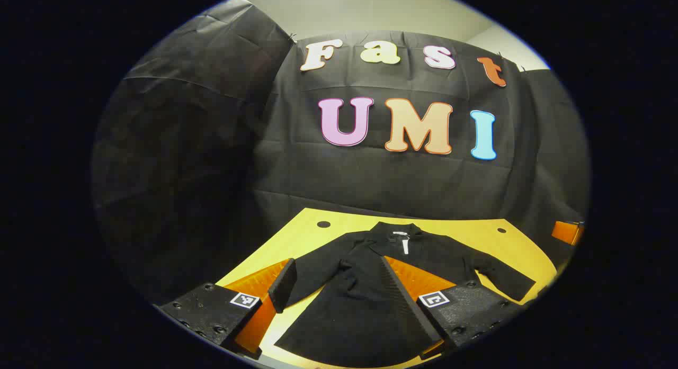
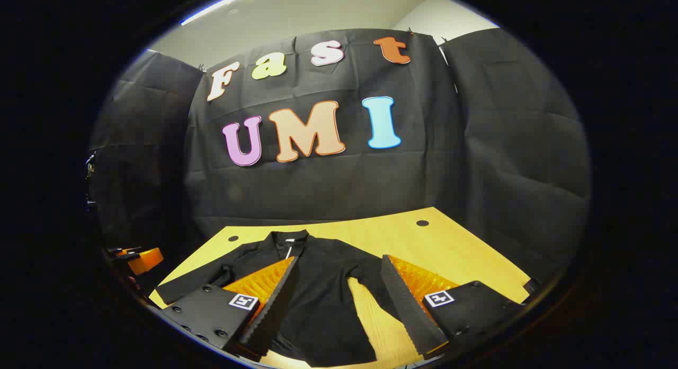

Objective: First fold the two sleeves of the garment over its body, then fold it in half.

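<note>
1. I see the garment (image 1: 365,289), a dark jacket, lying flat on the yellow table (image 1: 307,226), with its collar (image 1: 396,232) toward the booth's wall and its hem toward me.
2. In the left gripper view, the left tongs (image 1: 339,297) hang above the lower part of the garment. The two fingers stand wide apart and nothing is between them except the cloth lying below.
3. In this view one sleeve (image 1: 503,279) stretches out to the side over the table; the other sleeve (image 1: 318,273) lies beside the body, near one finger.
4. In the right gripper view, the right tongs (image 2: 339,300) are also wide apart, above the garment (image 2: 318,295) and the table (image 2: 450,247). They clamp nothing.
5. In this view one sleeve (image 2: 185,287) reaches toward the table edge, and the other sleeve (image 2: 371,276) lies bent between the fingers.
6. I cannot tell whether any finger touches the cloth.
</note>
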Motion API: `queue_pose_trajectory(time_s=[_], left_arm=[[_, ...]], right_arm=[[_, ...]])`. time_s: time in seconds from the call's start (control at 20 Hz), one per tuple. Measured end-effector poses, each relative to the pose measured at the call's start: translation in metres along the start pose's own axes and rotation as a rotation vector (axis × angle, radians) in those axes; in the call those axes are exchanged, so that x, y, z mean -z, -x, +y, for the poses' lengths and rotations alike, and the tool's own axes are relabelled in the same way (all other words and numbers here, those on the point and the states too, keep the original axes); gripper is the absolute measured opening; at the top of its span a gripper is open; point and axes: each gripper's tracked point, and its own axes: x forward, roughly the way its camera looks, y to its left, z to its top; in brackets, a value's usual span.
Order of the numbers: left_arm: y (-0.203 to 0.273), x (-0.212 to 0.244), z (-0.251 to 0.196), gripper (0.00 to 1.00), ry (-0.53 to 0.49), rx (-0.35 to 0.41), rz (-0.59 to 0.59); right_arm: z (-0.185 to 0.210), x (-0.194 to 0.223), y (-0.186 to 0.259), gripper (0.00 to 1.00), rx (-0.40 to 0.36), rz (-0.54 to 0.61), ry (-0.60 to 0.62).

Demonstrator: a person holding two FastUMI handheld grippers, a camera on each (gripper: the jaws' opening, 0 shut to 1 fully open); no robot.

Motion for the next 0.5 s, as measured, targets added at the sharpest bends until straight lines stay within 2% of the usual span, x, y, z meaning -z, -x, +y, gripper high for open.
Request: queue_pose_trajectory(time_s=[0.5], left_arm=[[0.002,-0.001,0.003,0.93,0.002,-0.015,-0.004]], right_arm=[[-0.021,0.002,0.007,0.98,0.047,0.005,-0.034]])
